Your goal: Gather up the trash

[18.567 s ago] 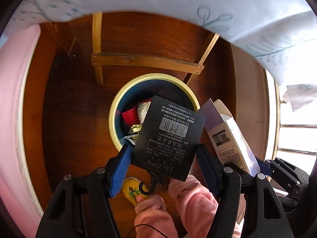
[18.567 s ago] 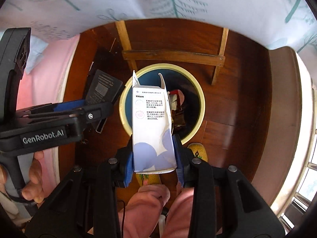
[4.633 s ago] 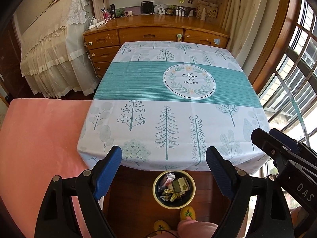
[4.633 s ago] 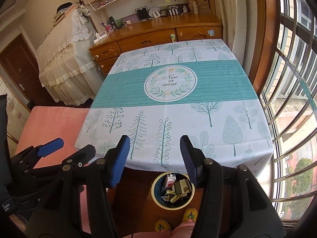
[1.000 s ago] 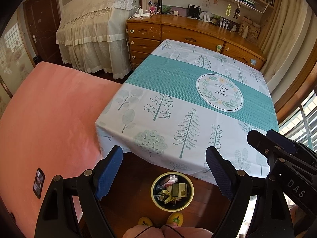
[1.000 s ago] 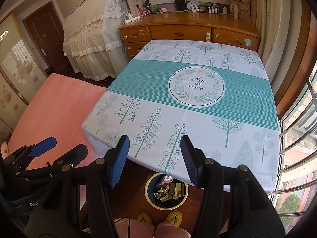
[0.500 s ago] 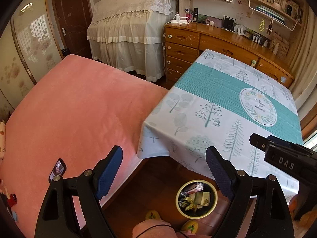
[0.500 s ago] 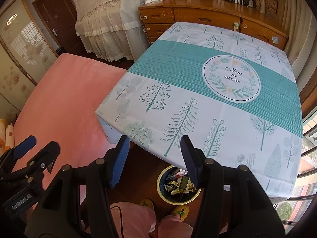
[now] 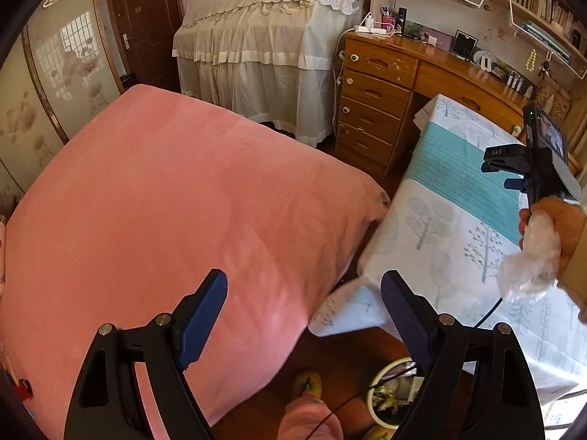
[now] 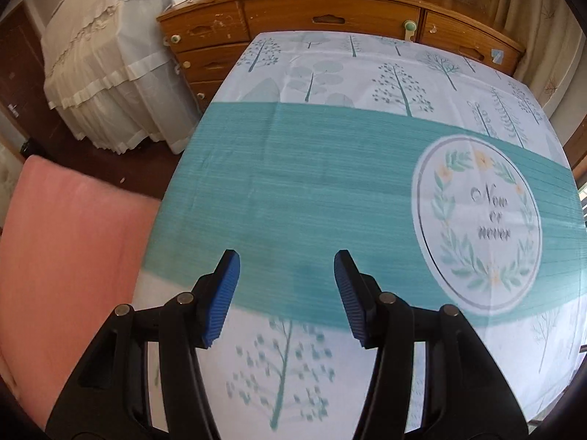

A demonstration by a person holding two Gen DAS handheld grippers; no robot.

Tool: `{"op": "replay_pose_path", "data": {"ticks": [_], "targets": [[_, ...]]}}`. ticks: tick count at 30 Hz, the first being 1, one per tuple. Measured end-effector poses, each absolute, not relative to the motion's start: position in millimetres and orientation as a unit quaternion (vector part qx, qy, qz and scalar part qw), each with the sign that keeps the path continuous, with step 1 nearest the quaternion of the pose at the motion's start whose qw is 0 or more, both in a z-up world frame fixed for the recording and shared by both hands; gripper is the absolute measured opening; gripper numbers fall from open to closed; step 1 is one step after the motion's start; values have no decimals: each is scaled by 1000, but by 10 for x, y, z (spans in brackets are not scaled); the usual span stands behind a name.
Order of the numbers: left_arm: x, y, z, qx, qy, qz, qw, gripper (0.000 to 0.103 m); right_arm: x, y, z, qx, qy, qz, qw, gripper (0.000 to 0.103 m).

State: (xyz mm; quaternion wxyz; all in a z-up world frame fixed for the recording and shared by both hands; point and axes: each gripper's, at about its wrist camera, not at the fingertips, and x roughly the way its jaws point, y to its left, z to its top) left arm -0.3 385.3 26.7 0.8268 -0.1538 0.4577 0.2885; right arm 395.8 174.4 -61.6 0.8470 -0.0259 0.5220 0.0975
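Bedroom with wooden floor, pink-covered bed (image 9: 157, 212) at left, wooden dresser (image 9: 378, 106) against the far wall, lace-draped furniture (image 9: 264, 47) beside it. Table under a tree-print tablecloth (image 10: 330, 190) with a teal band and a round "Now or never" wreath emblem (image 10: 477, 231).

Left gripper (image 9: 302, 333) held high over the gap between bed and table, blue-padded fingers (image 9: 200, 321) spread wide, nothing between them. Seen below it on the floor, partly behind the right finger: a yellow-rimmed trash bin (image 9: 389, 392) with crumpled wrappers and boxes inside, just under the table's near edge; yellow slippers (image 9: 308, 385) beside it.

Right gripper (image 10: 286, 293) hovering over the teal band of the tablecloth, fingers (image 10: 222, 293) parted and empty. Also visible in the left wrist view at the right edge: its black body (image 9: 532, 161) over the table, gripped by a hand (image 9: 561, 227) with a wad of clear crinkled plastic (image 9: 532, 260) bunched against the handle.

Near part of the cloth blurred in the right wrist view.
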Motion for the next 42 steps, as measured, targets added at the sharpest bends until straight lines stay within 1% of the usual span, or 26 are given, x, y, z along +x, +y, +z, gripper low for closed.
{"op": "replay_pose_path", "data": {"ticks": [3, 7, 9, 10, 11, 13, 16, 18, 20, 22, 32, 37, 42], "targets": [[70, 4259, 144, -148, 457, 285, 829, 88, 4533, 2021, -812, -23, 513, 55, 856, 50], [181, 4716, -128, -170, 483, 268, 816, 88, 5108, 2204, -1092, -13, 504, -4, 864, 50], [213, 4893, -278, -187, 496, 264, 806, 88, 5258, 2217, -1187, -1, 494, -26, 869, 57], [227, 4955, -353, -195, 501, 261, 802, 88, 5326, 2246, -1216, -1, 487, -27, 873, 64], [222, 4992, -413, -201, 505, 257, 799, 88, 5377, 2271, -1246, -7, 480, -30, 876, 68], [221, 5027, -508, -203, 510, 254, 797, 88, 5463, 2339, -1303, -24, 471, -35, 881, 70], [202, 5031, -624, -198, 512, 252, 797, 88, 5566, 2344, -1325, -12, 460, -50, 887, 74], [189, 4951, -654, -198, 514, 250, 796, 88, 5638, 2342, -1357, -8, 453, -64, 889, 80], [185, 4870, -681, -199, 513, 247, 798, 88, 5675, 2334, -1385, -4, 446, -70, 892, 89], [164, 4782, -690, -196, 510, 245, 801, 88, 5699, 2328, -1406, -4, 442, -70, 894, 94], [80, 4206, -712, -160, 482, 242, 827, 88, 5688, 2287, -1405, -1, 442, -69, 894, 95], [71, 3830, -879, -145, 487, 238, 828, 88, 5683, 2291, -1404, -1, 442, -70, 894, 95], [77, 3478, -1163, -139, 478, 218, 840, 88, 5669, 2287, -1397, -1, 442, -70, 894, 95]]}}
